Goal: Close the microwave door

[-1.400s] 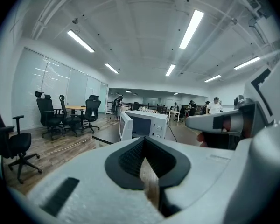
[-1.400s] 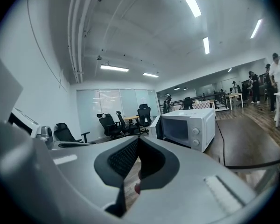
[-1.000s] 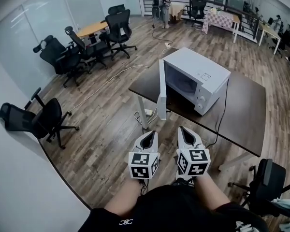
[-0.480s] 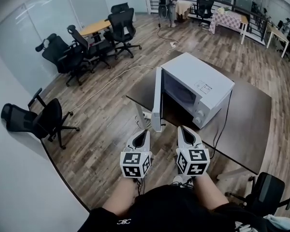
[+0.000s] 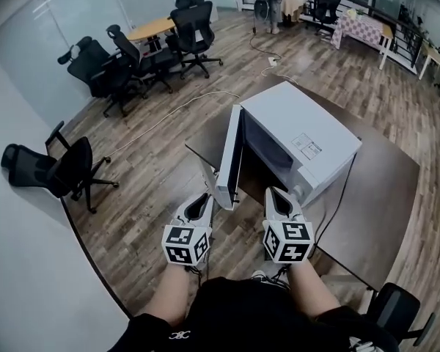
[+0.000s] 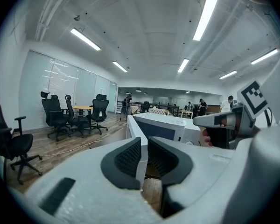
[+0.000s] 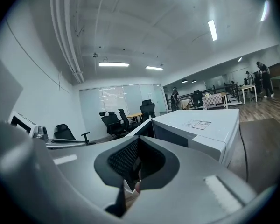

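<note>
On dark desk [image 5: 385,189]: white microwave [image 5: 308,134], door [image 5: 229,160] swung wide open at its left side, seen edge-on. Left hand-held gripper [image 5: 202,198] just beside door's lower outer corner; jaws opening, narrow gap, nothing between pads, door edge visible beyond gap. Right hand-held gripper [image 5: 274,194] near microwave front, jaws clenched together, empty. Black office chairs [image 5: 66,171] on wood floor [image 5: 147,196], left.

The head view is looking steeply down from above the person, with the microwave [image 5: 297,141] near at 12 o'clock. Both gripper views are riding low and facing it almost level from close by. All three are sharing it and the office chairs [image 5: 132,57], at 10 o'clock from overhead.
</note>
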